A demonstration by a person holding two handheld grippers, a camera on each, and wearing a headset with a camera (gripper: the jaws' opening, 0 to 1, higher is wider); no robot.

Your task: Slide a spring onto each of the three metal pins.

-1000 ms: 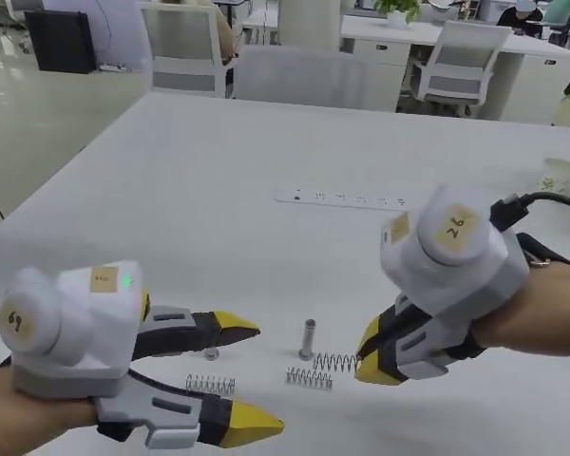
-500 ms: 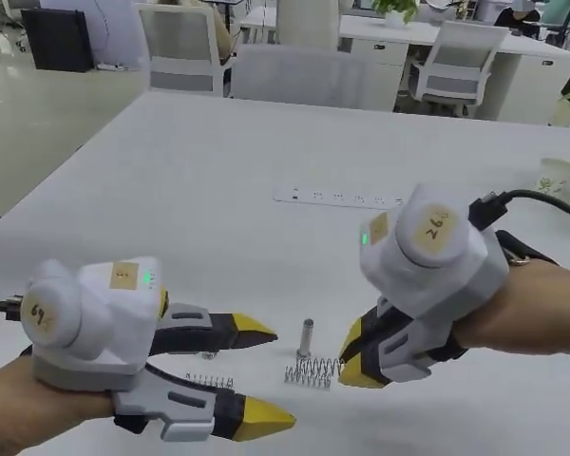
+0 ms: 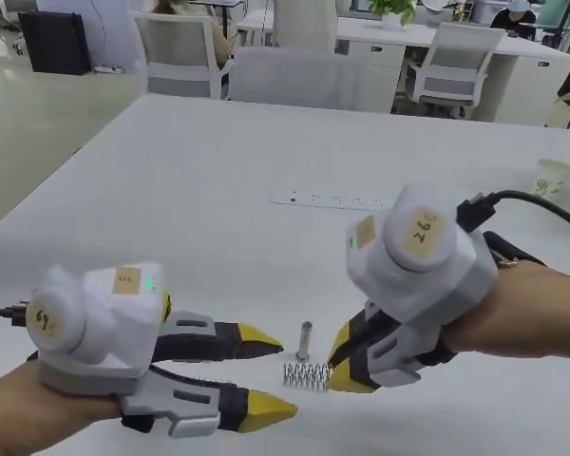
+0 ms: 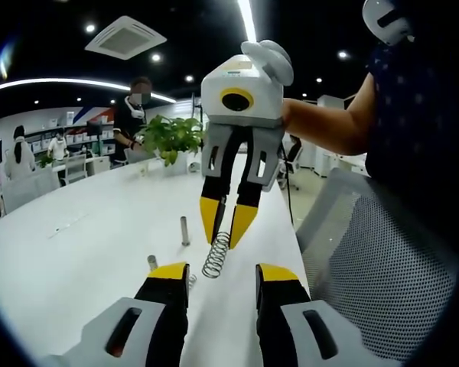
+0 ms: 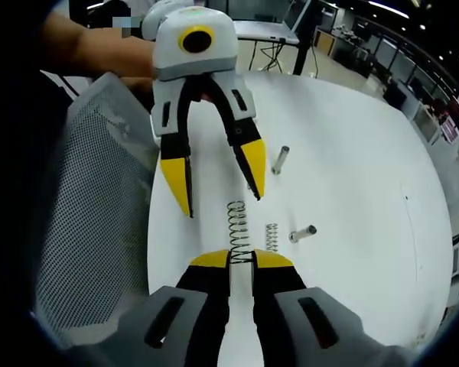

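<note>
Two springs and two pins show in the right gripper view. Nearest, the right gripper has its jaws closed on the end of one spring, which sticks out ahead of the tips over the table. Just beside it the second spring lies free, with a pin next to it and another pin farther off. Facing it, the left gripper has its jaws wide apart, gripping nothing. The held spring points into the gap between them. In the head view one pin stands upright just past the held spring. A label on the right gripper reads "26"; the left gripper's number is unclear. Farther out lie a white power strip and a paper cup.
</note>
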